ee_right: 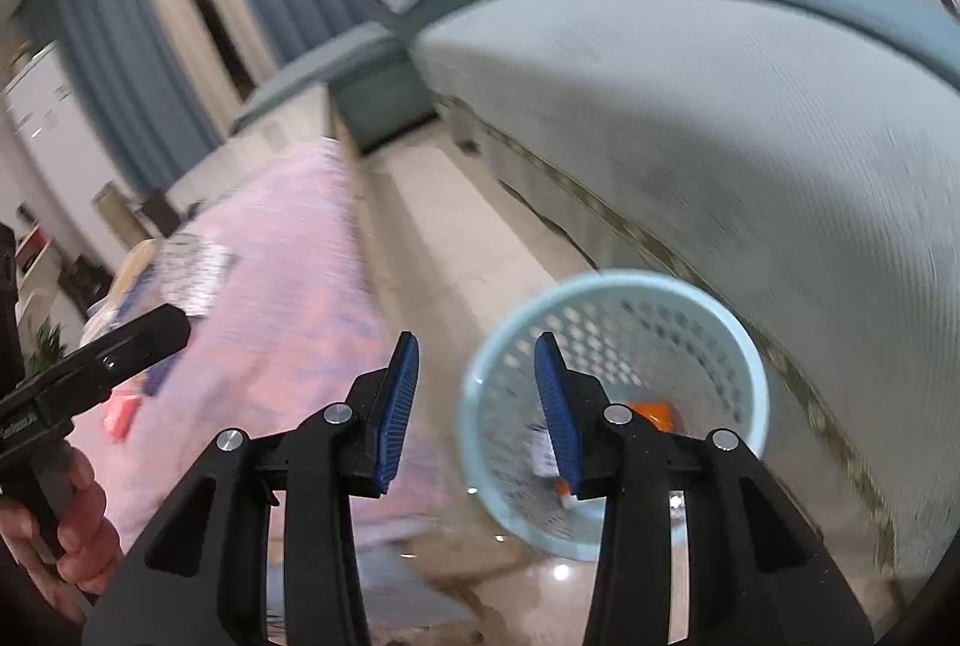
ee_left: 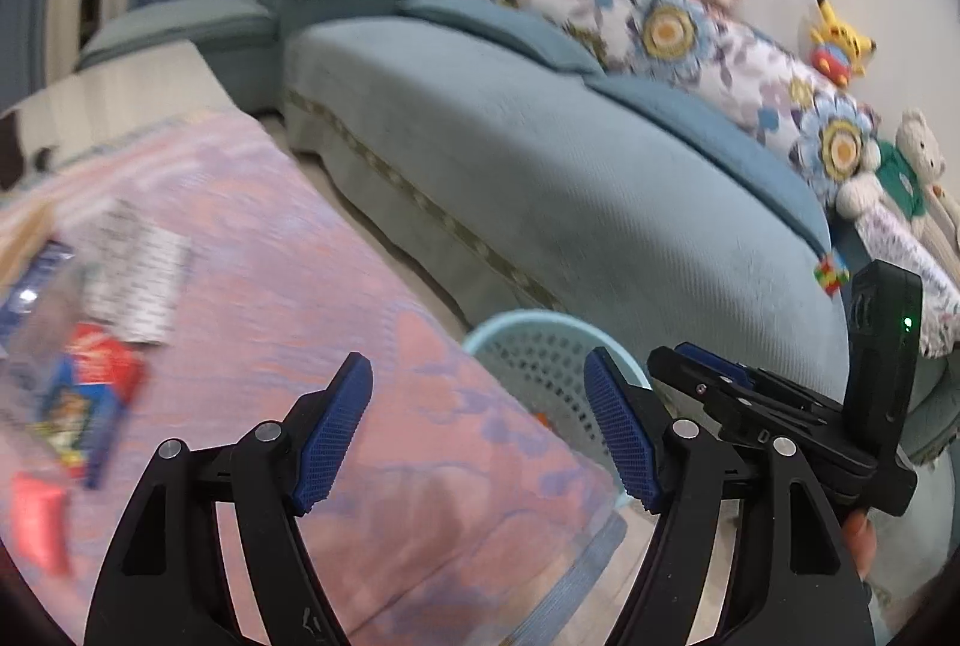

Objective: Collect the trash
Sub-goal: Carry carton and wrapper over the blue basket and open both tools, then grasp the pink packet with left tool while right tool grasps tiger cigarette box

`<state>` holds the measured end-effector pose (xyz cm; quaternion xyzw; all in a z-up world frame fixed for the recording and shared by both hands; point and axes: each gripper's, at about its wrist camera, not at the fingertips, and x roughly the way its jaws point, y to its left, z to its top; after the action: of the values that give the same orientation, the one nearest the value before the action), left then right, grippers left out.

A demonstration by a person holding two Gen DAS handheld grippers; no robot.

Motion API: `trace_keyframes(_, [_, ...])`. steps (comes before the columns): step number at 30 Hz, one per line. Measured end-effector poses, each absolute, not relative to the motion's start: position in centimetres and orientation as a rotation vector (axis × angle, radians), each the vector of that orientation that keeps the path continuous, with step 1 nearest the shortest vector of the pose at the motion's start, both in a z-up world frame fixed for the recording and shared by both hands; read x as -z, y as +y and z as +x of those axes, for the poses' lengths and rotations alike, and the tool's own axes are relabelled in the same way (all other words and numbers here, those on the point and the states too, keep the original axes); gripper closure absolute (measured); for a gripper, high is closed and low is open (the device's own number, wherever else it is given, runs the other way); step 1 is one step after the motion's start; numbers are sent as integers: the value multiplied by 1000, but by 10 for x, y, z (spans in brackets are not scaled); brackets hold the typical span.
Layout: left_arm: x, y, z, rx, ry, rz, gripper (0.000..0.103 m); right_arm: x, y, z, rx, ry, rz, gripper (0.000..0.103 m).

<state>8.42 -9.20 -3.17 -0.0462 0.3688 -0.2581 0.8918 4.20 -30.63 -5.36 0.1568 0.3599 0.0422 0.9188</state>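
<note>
Two hand-held claws hang over a table w/ a pink-and-blue cloth (ee_left: 288, 250), beside a long teal sofa (ee_left: 540, 178). The left claw (ee_left: 477, 430) is released, pads apart, nothing between them; it sits over the cloth's near corner. The right claw (ee_right: 477, 406) is also released and empty, pads parted, pointing down at a pale blue plastic basket (ee_right: 708, 322) on the floor between table and sofa.

Inside the basket, at about 6 o'clock of its floor, lie an orange wrapper (ee_right: 654, 412) and a white scrap; details are blurred. More trash waits on the cloth at the left claw's 9 o'clock: a silver pill sheet (ee_left: 144, 280), a red-and-blue snack packet (ee_left: 90, 394), a red piece (ee_left: 36, 520) near the edge.

Risks, as I judge them: both views are smeared, so a fast reach may miss or knock the flat packets off the table. The pill sheet is thin & slick, so pads could slide over it or pinch the cloth instead. The basket looks light; a bump from the right claw may tip it.
</note>
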Motion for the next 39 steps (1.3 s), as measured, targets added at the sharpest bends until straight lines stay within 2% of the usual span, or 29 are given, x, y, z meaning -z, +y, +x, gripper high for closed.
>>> trace_keyframes(5, [2,-20,63,417,691,-139,32,20,-255,41,-198,670,262,66])
trace_keyframes(10, [-4,58,44,257,667,-184,33,9,-197,49,-295,654,212,66])
trace_keyframes(17, [31,135,36,139,734,-282,33,9,-125,57,-411,666,137,66])
trace_keyframes(25, [78,137,50,126,886,-221,33,33,-56,74,-482,749,63,65])
trace_keyframes(29, [87,130,60,99,922,-161,52,45,-27,86,-505,800,30,64])
trace_keyframes(30, [87,130,61,88,913,-150,60,48,-21,88,-512,811,28,64])
trace_keyframes(32, [87,133,62,86,904,-168,66,53,-14,92,-520,828,28,64])
trace_keyframes(39, [79,155,48,52,809,-289,67,75,17,104,-505,921,-36,64])
